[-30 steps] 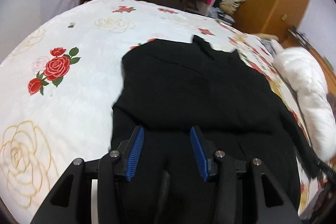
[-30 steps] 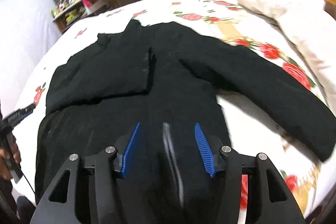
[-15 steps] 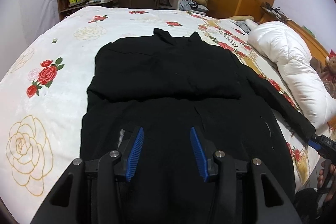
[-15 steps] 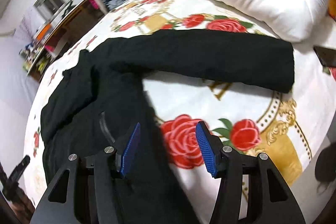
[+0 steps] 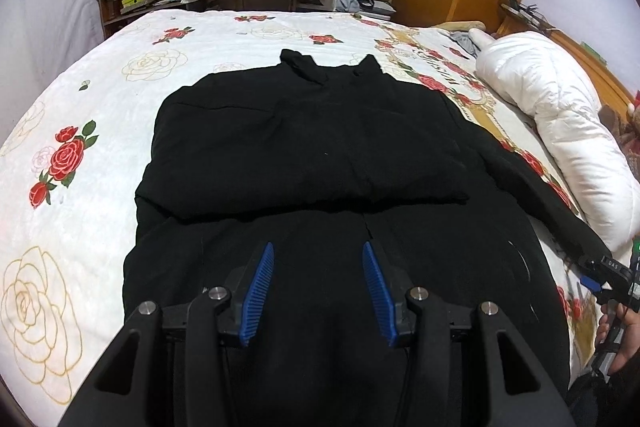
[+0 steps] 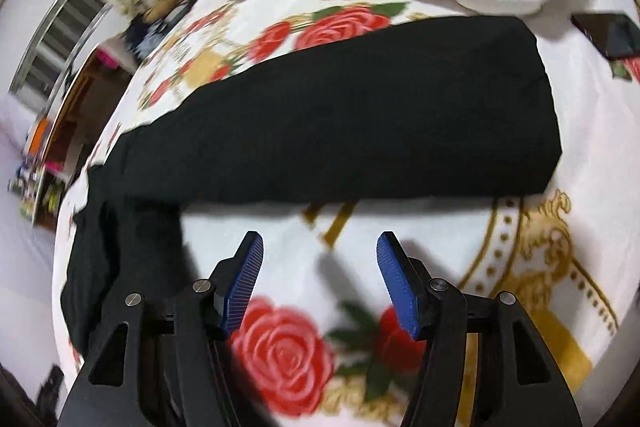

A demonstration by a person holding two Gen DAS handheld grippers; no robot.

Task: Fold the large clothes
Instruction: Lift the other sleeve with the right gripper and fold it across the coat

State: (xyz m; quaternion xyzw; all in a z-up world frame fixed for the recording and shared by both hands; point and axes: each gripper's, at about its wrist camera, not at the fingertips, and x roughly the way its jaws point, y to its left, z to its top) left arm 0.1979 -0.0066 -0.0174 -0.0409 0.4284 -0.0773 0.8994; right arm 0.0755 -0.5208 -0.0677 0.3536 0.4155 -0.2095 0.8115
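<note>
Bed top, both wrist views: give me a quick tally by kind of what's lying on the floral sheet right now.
Black coat: 1, one sleeve stretched out to the side
White duvet: 1
Dark phone: 1
Total: 3 on the floral sheet

Black claw [image 5: 318, 255], ribbed blue pads [image 5: 258, 291], silver screws.

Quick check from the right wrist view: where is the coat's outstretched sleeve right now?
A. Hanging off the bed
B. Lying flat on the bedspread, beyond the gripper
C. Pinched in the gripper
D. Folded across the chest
B: the black sleeve lies flat on the floral bedspread, with nothing between the blue pads of the right hand-held gripper, whose jaws are opening.
</note>
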